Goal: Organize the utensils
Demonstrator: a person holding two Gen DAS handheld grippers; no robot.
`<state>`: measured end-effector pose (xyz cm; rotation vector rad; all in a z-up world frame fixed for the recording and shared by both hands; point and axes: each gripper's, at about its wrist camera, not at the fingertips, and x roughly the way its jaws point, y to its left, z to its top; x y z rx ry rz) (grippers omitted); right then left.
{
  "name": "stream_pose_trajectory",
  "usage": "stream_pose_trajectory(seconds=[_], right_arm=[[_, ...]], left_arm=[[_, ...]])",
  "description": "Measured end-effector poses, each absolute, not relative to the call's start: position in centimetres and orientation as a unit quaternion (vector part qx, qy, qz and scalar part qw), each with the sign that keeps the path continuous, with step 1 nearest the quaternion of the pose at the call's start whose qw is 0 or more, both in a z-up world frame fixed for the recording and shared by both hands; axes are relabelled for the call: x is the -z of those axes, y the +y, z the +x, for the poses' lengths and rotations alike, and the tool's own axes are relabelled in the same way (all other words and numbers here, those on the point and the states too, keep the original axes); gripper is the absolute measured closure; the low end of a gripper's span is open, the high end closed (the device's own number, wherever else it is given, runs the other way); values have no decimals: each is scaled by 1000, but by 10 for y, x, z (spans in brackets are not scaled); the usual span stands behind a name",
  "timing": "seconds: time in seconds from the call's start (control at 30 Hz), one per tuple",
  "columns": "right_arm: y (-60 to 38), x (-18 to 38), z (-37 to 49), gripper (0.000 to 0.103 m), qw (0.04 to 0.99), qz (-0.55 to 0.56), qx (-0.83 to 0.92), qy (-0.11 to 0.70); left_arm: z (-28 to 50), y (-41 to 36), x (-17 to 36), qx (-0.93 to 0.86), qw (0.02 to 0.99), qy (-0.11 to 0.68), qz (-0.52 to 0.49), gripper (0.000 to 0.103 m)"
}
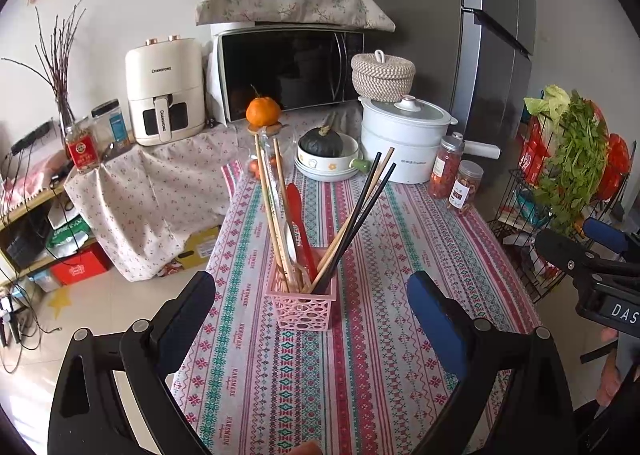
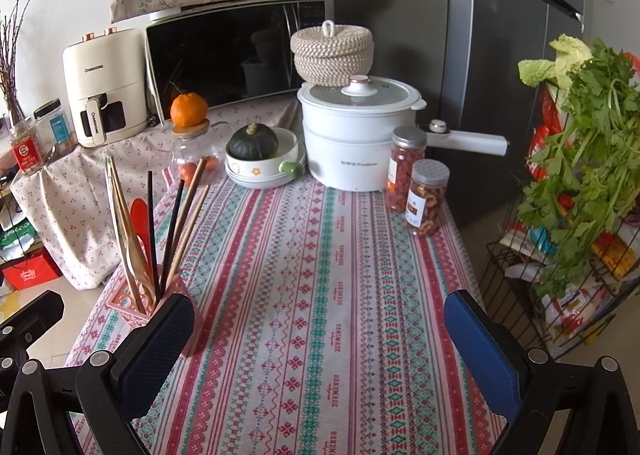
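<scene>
A pink perforated basket (image 1: pixel 305 307) stands on the patterned tablecloth (image 1: pixel 384 335). It holds several wooden chopsticks (image 1: pixel 272 211), black chopsticks (image 1: pixel 362 215), a red spatula (image 1: pixel 298 215) and a white spoon (image 1: pixel 290 235). My left gripper (image 1: pixel 312 297) is open, its fingers either side of the basket and just short of it. In the right wrist view the basket (image 2: pixel 136 305) sits at the left, beside my open, empty right gripper (image 2: pixel 320 315), which hovers over bare tablecloth (image 2: pixel 320 275).
At the table's far end stand a white pot (image 2: pixel 356 143), two snack jars (image 2: pixel 424 195), a bowl with a dark squash (image 2: pixel 260 159) and a glass jar with an orange on top (image 2: pixel 192 135). A wire rack with greens (image 2: pixel 568 215) stands at the right.
</scene>
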<state>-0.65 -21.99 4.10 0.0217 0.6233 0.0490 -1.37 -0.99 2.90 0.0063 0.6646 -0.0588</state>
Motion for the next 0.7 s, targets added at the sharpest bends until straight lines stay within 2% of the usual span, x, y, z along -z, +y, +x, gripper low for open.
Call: stream_pose_trajectory(seconds=[0.7], right_arm=[[-223,-40,-6,1,951,11,-20,307]], left_arm=[[-15,-11,-28,30,944,328,3,5]])
